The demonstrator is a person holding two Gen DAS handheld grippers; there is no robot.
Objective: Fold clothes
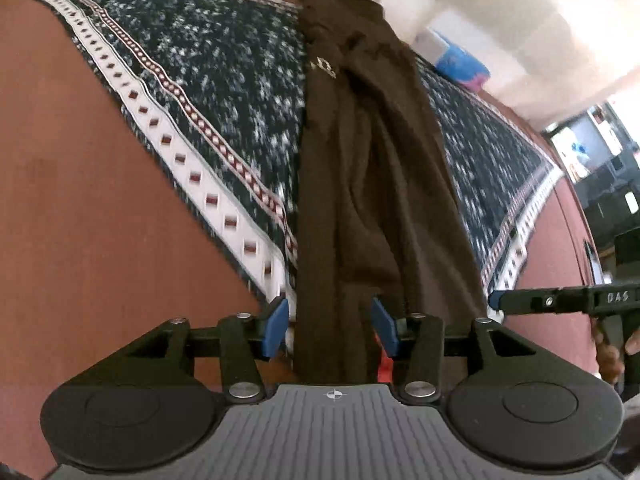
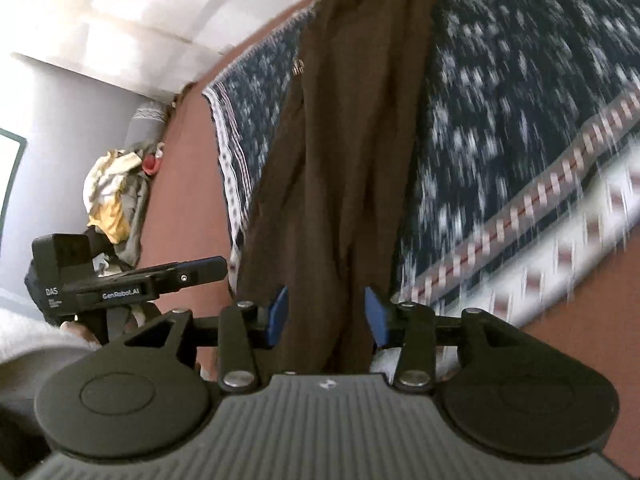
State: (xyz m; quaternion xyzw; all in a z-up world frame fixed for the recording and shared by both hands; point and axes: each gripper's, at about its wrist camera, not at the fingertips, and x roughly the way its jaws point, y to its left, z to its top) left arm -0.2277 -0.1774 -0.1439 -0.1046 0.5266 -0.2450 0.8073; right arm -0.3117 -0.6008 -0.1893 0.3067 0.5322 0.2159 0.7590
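A reddish-brown bed surface (image 1: 80,200) carries a dark navy spread with white speckles and a white-and-maroon border (image 1: 208,80). Over it a long dark brown garment (image 1: 360,168) hangs bunched, running from twelve o'clock down to six in both wrist views. The left gripper (image 1: 331,326) has its blue pads apart with the cloth's near end between them; whether they pinch it I cannot tell. The right gripper (image 2: 325,314) looks the same. At nine o'clock lies a yellow-and-white clothes heap (image 2: 114,204).

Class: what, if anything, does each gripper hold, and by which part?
Both the left gripper and the right gripper grip the brown garment at its near bunched end; which part that is cannot be told.
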